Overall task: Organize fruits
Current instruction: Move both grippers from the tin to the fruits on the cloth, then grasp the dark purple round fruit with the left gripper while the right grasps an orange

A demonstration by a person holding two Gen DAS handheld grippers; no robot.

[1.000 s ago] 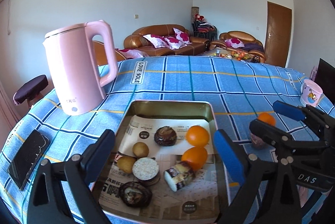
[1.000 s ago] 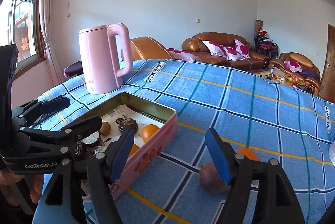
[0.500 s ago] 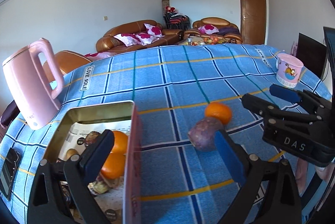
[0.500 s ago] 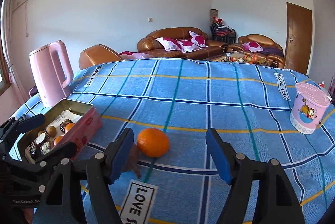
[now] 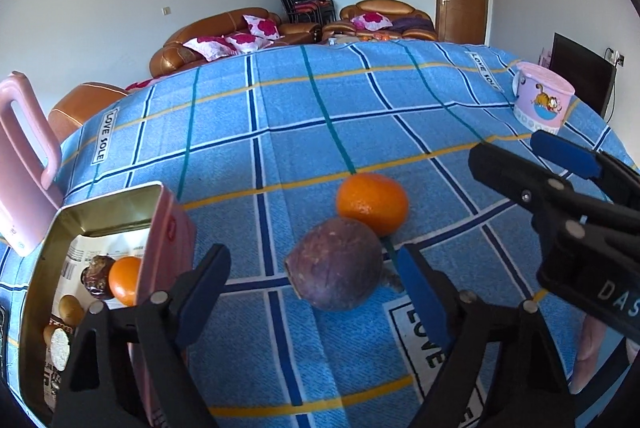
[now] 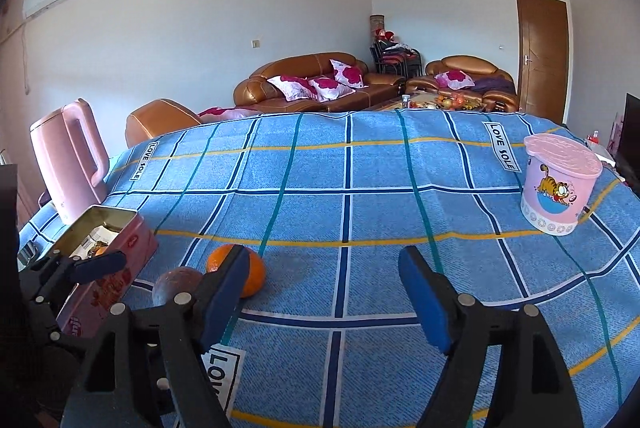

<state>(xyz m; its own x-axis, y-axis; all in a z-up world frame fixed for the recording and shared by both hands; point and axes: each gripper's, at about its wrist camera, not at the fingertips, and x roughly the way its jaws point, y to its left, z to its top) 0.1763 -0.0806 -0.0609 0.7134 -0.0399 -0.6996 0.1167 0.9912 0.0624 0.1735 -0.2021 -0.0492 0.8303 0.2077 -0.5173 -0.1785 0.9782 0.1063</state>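
- The left gripper (image 5: 312,292) points down at a purple fruit (image 5: 334,264) that lies on the blue checked tablecloth (image 5: 360,108). Its jaws have just been closing, but they stand apart on both sides of the fruit, and the pads do not press on it, so nothing is held.
- An orange (image 5: 372,202) lies directly behind the purple fruit and seems to touch it.
- The right gripper (image 6: 324,296) is open, and its jaws have just been opening. Between them there is only cloth; the orange (image 6: 236,270) is partly hidden behind its left finger.
- The pink tin box (image 5: 164,228) stands just to the left of the two loose fruits. Inside are already one orange (image 5: 125,280), a dark round fruit (image 5: 96,276) and some brownish ones near the lower edge. The view there is cut off, so I cannot say exactly what they are.
- My judgement: a good part of the sorting is done, because several fruits lie in the box. The purple fruit and the orange on the cloth are left.
- The pink kettle (image 6: 68,164) and the pink cup (image 6: 560,184) stand well apart from the fruits.
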